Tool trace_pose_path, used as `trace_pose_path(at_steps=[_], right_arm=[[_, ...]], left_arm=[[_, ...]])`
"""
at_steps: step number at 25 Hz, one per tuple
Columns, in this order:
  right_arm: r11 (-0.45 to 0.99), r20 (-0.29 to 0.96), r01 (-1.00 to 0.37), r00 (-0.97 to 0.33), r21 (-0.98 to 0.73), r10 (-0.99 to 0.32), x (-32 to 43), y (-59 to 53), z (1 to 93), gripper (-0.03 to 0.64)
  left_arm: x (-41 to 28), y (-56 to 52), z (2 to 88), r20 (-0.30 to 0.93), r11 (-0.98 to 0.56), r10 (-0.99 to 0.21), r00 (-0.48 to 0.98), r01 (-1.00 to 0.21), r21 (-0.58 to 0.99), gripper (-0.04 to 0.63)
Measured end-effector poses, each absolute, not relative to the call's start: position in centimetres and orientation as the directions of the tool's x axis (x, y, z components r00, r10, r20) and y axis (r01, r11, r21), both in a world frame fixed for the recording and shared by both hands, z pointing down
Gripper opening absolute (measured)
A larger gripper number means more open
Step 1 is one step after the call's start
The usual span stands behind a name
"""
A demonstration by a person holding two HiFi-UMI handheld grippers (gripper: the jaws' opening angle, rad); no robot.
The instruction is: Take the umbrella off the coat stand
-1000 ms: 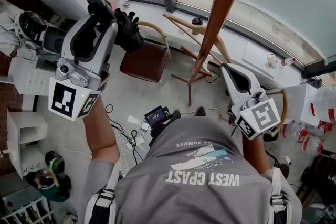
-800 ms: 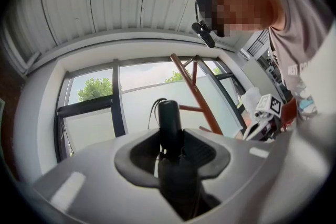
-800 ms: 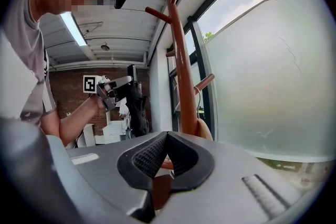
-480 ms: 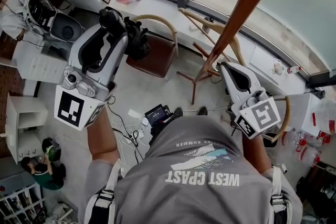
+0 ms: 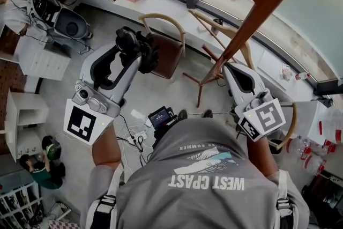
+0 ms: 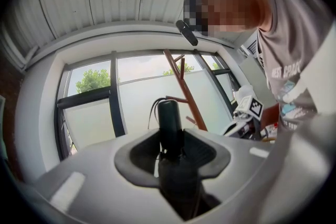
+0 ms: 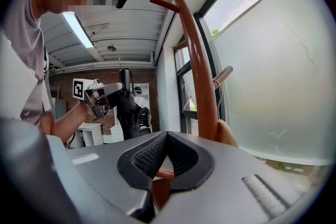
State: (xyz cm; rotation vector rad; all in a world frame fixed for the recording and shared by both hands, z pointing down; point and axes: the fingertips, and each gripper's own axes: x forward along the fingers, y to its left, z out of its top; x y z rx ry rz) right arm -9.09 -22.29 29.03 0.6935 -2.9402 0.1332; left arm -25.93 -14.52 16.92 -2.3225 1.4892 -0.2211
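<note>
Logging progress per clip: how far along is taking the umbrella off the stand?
Done: the umbrella is off the stand and clear of its pole. In hand: the left gripper is clamped on it, and the right gripper, jaws together, sits at the pole. Left: nothing that shows.

Black folded umbrella (image 6: 170,120), clamped in L tool (image 5: 132,56), apart from brown wooden coat stand (image 5: 252,19)

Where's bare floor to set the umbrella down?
Bare floor between the wooden chair and the legs of the coat stand; another strip beside the white cabinet. Crowded nearer the person: tangled cables.
</note>
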Motion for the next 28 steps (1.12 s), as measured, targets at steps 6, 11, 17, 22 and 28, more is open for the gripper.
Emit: trace_pose_path(at_steps=[6,11,17,22,28], right_arm=[[0.892,0.151,-0.447,-0.889,-0.067,-0.433,-9.5,-23.0,29.9,0.002],[0.892,0.161,-0.446,-0.888,-0.075,-0.431,-10.6,-23.5,30.2,0.002],[0.891,0.163,-0.449,-0.886,-0.071,-0.434,-11.7,-24.1,30.1,0.002],[0.893,0.173,-0.447,-0.885,-0.055,-0.432,-12.9,-24.2,29.7,0.0],[0.9,0.193,-0.435,-0.884,-0.011,-0.425,-14.2,-23.9,30.3,0.0]], left_arm=[[-25.6,-14.9,18.9,-0.027,-0.401,-0.898,0.439,-0.842,-0.36,0.138],[-26.1,-15.1,20.1,0.007,-0.423,-0.894,0.448,-0.839,-0.342,0.138],[-26.1,-15.3,21.1,0.022,-0.444,-0.886,0.464,-0.832,-0.332,0.138],[-26.0,-15.2,21.4,0.019,-0.46,-0.878,0.478,-0.832,-0.311,0.138],[-25.7,-15.0,22.3,0.025,-0.49,-0.863,0.505,-0.821,-0.293,0.138]])
